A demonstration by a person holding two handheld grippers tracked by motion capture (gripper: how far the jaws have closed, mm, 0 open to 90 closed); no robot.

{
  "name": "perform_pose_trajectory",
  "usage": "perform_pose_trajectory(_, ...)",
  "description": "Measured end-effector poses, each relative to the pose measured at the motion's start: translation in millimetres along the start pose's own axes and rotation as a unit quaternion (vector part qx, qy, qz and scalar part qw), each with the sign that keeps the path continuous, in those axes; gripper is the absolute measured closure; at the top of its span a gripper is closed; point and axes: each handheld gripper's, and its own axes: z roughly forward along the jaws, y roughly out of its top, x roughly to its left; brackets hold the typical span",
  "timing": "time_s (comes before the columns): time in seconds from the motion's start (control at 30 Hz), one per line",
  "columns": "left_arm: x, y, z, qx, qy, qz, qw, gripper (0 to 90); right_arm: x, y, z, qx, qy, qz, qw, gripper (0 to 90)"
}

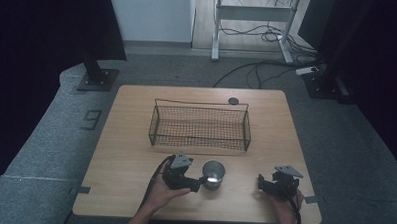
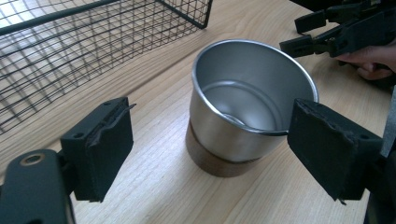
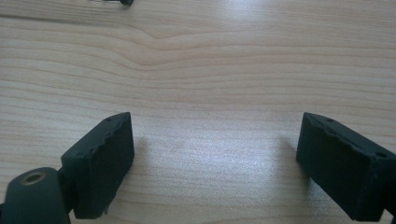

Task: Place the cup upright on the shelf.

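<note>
Gaping wide, the left hand-held gripper [image 2: 210, 154] flanks the steel cup [image 2: 247, 102]; right hand-held gripper [image 3: 215, 163] likewise wide, empty.

Cup [image 1: 213, 173] on table [image 1: 130, 154], before basket [image 1: 200, 126], between grippers

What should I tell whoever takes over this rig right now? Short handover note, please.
Left tool: open, jaws either side of the metal cup, not yet closed on it.
Right tool: open, holding nothing, low over bare table to the right of the cup.
The cup stands upright and looks empty, near the front edge, just ahead of the wire basket, which also looks empty.
Done: left tool lined up on the cup.
Left: probably close on the cup, lift it and set it in the basket.
</note>
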Motion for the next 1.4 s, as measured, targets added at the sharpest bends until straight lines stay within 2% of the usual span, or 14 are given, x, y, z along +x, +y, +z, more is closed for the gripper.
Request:
perform_pose_trajectory(0.5, -9.9, 3.7, 11.8, 0.007, -0.018, 0.003, 0.9998, 10.5, 0.0, 0.0, -0.1, 0.000, -0.001, 0.001, 1.0000, 11.4)
perform_pose_trajectory(1.03, -17.5, 9.7, 40.3, 0.029, -0.026, 0.002, 0.9992, 6.5, 0.0, 0.0, -0.1, 0.000, -0.001, 0.001, 1.0000, 11.4)
perform_pose_trajectory(1.2, -19.4, 10.3, 50.0, 0.030, -0.026, 0.003, 0.9992, 6.7, 0.0, 0.0, -0.1, 0.000, -0.001, 0.001, 1.0000, 11.4)
perform_pose_trajectory(1.4, -22.4, 8.7, 56.3, 0.027, -0.009, 0.012, 0.9995, 12.1, 0.0, 0.0, -0.1, 0.000, -0.001, 0.001, 1.0000, 11.4)
